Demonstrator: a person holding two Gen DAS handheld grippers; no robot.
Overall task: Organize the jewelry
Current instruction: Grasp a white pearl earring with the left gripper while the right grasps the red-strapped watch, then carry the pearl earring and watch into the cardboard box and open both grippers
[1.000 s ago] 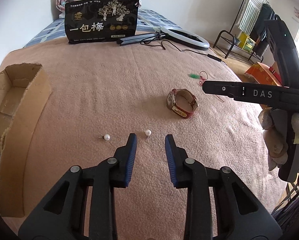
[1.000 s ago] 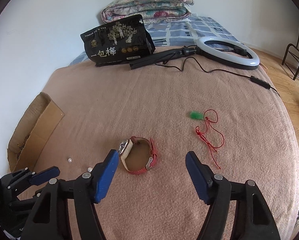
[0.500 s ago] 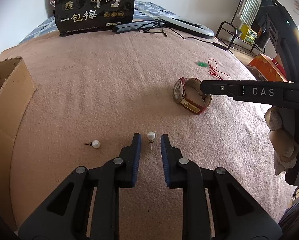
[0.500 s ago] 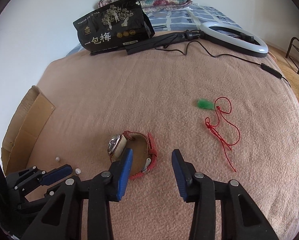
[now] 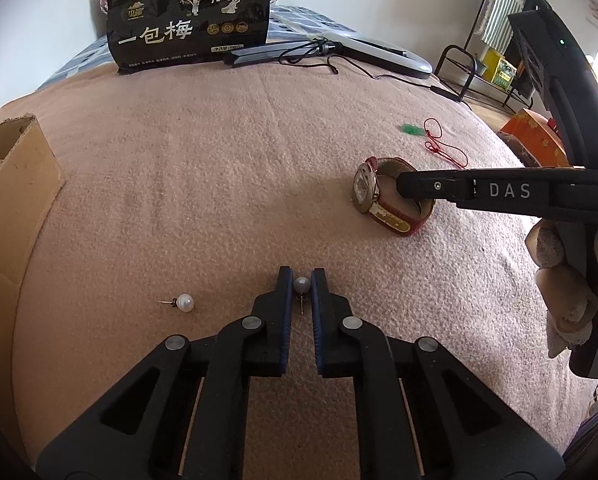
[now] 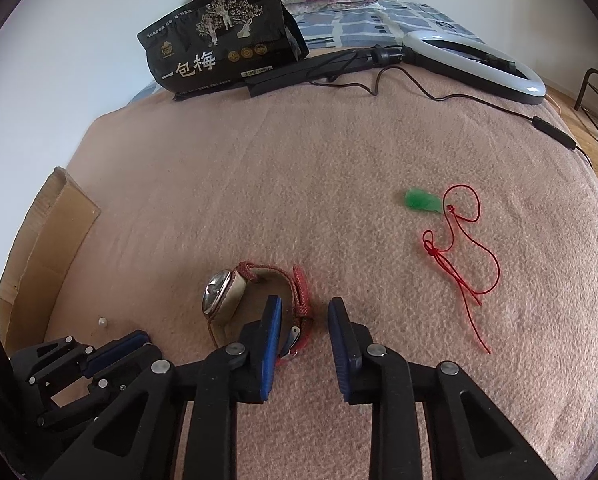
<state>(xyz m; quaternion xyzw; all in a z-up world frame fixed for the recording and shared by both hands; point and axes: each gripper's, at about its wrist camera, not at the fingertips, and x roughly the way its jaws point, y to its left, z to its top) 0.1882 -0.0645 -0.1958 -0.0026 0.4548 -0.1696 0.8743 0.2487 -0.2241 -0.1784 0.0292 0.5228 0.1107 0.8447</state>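
My left gripper (image 5: 301,280) is shut on a pearl earring (image 5: 301,285) that rests on the pink blanket (image 5: 227,168). A second pearl earring (image 5: 185,302) lies to its left; it also shows in the right wrist view (image 6: 103,322). A red-strap watch (image 5: 387,196) lies to the right. My right gripper (image 6: 305,310) is open, its two fingers astride the near side of the watch strap (image 6: 302,300), one finger inside the loop. A green pendant (image 6: 421,200) on a red cord (image 6: 463,264) lies further right.
A cardboard box (image 5: 7,192) stands at the left edge of the bed. A black snack bag (image 5: 191,16), a ring light (image 6: 475,64) and its cable (image 6: 499,104) lie at the back. A metal rack (image 5: 483,68) and an orange box (image 5: 535,140) stand beside the bed.
My left gripper moved forward and closed onto the nearer pearl earring. My right gripper moved down and forward and narrowed, so its fingers now straddle the watch strap.
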